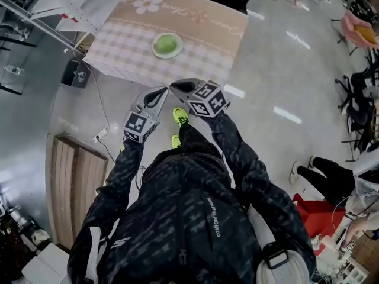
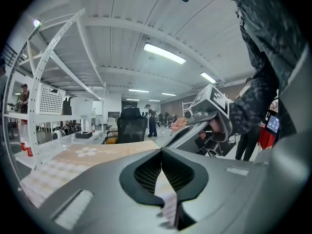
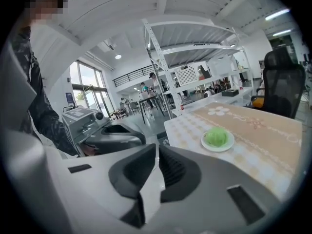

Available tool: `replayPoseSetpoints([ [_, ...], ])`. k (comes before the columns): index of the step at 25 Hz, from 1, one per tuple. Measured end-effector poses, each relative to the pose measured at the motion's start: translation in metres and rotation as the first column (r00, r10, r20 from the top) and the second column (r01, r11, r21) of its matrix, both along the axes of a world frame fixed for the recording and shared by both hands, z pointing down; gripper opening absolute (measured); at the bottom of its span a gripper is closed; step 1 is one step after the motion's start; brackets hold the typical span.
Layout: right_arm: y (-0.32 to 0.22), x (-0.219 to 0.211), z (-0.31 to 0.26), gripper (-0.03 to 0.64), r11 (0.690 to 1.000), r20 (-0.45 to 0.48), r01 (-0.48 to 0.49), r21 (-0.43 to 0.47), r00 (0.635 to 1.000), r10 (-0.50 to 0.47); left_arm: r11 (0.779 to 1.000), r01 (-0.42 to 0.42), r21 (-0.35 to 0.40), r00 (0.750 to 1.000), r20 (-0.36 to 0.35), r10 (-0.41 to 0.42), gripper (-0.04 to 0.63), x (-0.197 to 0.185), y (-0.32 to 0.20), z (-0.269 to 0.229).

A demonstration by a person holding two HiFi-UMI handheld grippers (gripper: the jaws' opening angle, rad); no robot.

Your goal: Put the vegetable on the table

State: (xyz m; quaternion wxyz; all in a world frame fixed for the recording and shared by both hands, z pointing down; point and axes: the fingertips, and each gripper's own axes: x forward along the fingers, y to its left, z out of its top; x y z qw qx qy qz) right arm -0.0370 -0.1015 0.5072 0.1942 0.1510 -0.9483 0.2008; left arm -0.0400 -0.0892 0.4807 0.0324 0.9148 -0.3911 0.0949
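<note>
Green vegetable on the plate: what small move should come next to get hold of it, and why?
Probably open the right gripper and bring it toward the green vegetable. It and the left gripper are shut, empty and short of the table, while the vegetable sits untouched on its plate.

Green vegetable (image 1: 167, 43) on white plate (image 1: 155, 50), 12 o'clock. Desk (image 1: 127, 52) cloth: beige, white flower, pink-white checks. Left gripper (image 1: 163, 90), right gripper (image 1: 173, 86): grey, black-and-white markers. Shoes (image 1: 180, 116): neon yellow.
</note>
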Motion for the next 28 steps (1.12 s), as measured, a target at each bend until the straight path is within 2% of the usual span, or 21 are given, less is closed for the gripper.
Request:
replayPoseSetpoints([
  [13,0.045,0.008,-0.018,0.000,1.000,0.023,0.004,0.018,1.000,-0.004,0.999,0.032,-0.039,0.997,-0.066,-0.035,-0.001,0.008,0.043,-0.011],
  [18,0.054,0.007,-0.020,0.000,0.999,0.019,0.043,0.020,0.999,-0.043,0.994,0.078,-0.070,0.989,-0.121,-0.087,0.000,0.007,0.051,-0.013],
  [28,0.063,0.033,-0.031,0.000,0.993,0.028,0.113,0.030,0.993,-0.114,0.984,0.162,-0.077,0.976,-0.133,-0.171,0.000,0.034,0.052,-0.030],
])
